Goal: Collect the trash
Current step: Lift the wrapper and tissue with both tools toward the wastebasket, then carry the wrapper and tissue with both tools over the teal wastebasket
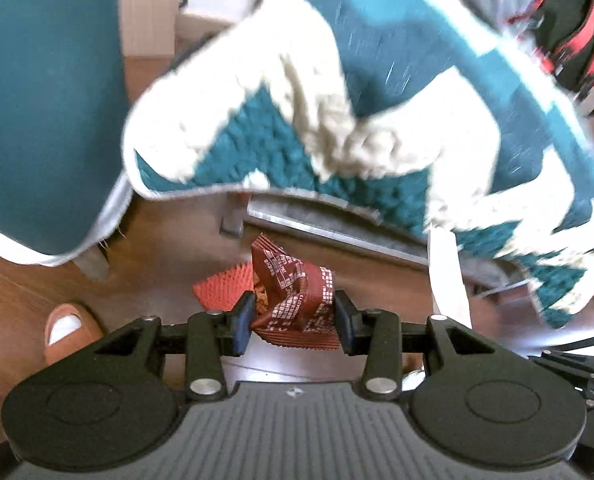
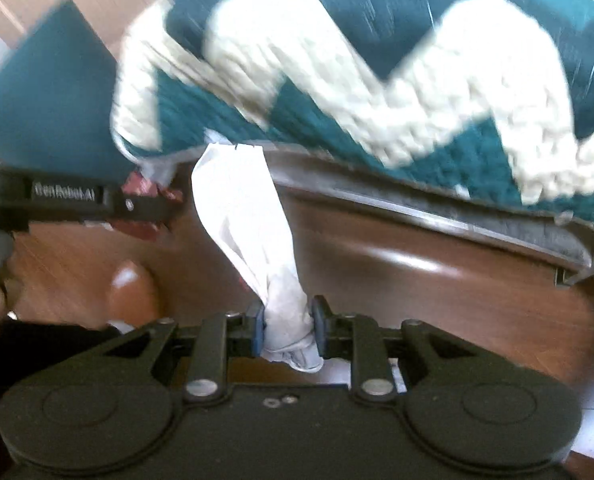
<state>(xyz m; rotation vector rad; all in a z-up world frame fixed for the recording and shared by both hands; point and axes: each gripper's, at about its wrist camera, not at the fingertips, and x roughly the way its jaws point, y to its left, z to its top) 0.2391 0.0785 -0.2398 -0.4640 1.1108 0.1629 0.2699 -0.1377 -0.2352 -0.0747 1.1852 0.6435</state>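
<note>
Both grippers are loaded. Left gripper (image 1: 295,326) is clamped on a crumpled brown snack wrapper (image 1: 293,288), held between its pads and sticking up ahead of the fingers. Right gripper (image 2: 288,330) is clamped on a white tissue (image 2: 253,232), which trails forward and up from the jaws. Ahead of and above both: a teal-and-cream knit blanket (image 1: 337,120) over a couch edge, wood floor (image 2: 437,292) below. An orange scrap (image 1: 221,288) lies just left of the left fingers, possibly more trash. No bin in either view, so pickup looks done and drop-off is still pending.
</note>
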